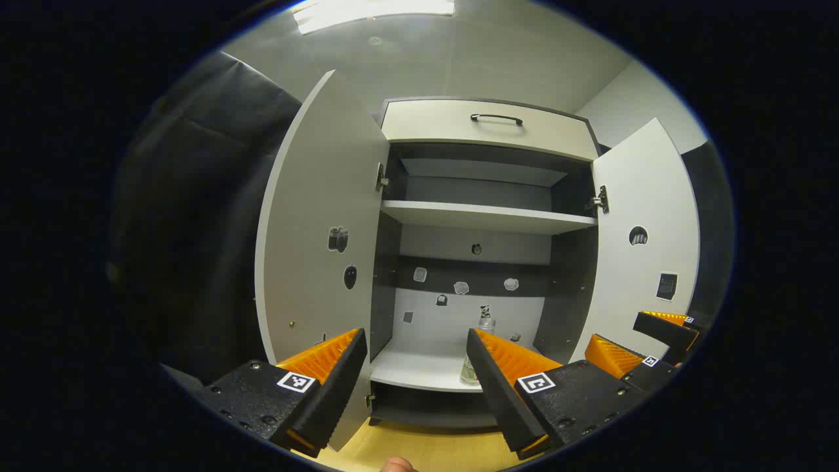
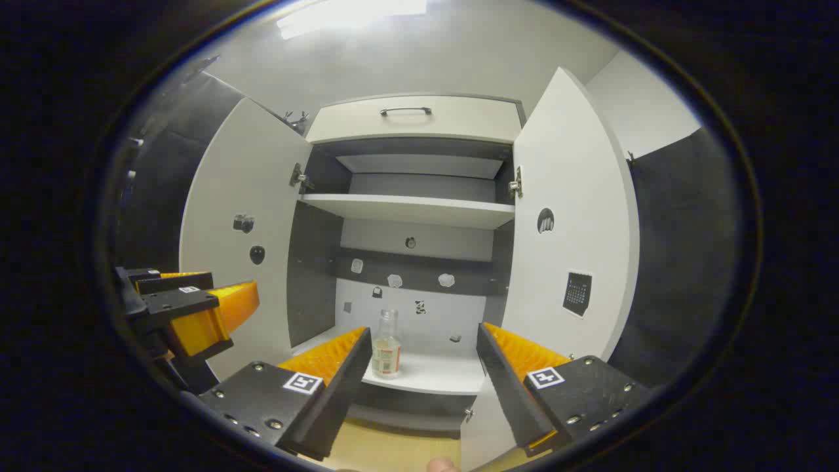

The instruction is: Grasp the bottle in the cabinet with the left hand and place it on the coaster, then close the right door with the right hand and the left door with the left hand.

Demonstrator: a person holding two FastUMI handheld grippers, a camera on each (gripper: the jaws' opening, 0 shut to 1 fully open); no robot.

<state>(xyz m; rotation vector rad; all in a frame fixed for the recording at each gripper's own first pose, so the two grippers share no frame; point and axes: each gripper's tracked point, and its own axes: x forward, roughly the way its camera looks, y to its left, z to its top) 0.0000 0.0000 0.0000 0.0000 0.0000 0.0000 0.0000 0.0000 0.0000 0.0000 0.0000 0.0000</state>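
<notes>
Bottle [image 2: 387, 345] stands upright on the cabinet's bottom shelf [image 2: 429, 373], lower centre of frame, both doors open. Left tool [image 1: 413, 367] and right tool [image 2: 419, 370] are released, empty. Judgement: steer the left tool rightward, straddle the bottle body squarely, then clench.

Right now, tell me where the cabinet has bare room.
The upper shelf is bare from wall to wall. The lower shelf is free right of the bottle, up to the right door. Crowded spot: the shelf's left front, around the bottle.
</notes>
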